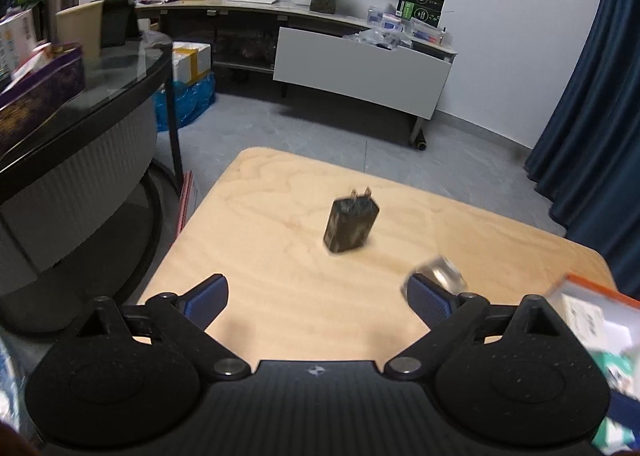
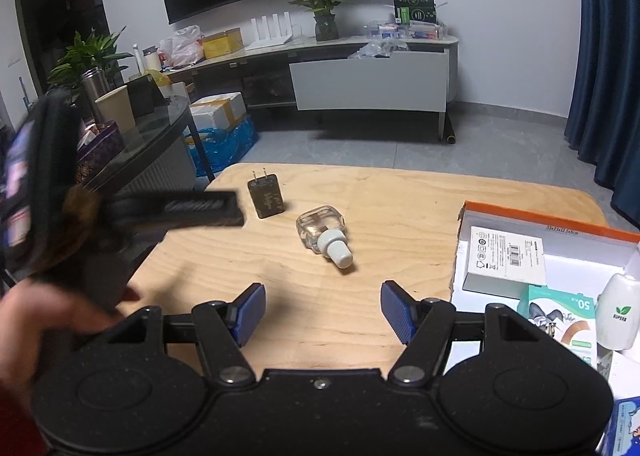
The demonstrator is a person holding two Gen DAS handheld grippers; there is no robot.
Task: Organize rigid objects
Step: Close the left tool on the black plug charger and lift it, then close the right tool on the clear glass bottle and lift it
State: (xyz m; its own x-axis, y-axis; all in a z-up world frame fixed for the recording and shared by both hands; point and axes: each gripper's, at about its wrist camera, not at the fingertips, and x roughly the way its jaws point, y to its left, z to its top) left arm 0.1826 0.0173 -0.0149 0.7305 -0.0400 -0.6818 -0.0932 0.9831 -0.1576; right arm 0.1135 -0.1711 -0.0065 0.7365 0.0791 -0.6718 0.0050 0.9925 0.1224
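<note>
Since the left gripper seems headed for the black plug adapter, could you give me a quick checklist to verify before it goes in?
1. Left gripper jaws open wide, nothing between them: ok.
2. Black plug adapter stands upright on the wooden table, prongs up, untouched: ok.
3. Adapter centred between the left fingers: not ok, it sits a little right of centre and further ahead.
4. Clear bottle lies on its side, apart from the adapter: ok.
5. Right gripper open and empty, short of the bottle: ok.
6. Free room in the orange-edged box: cannot tell, only part shows.
</note>
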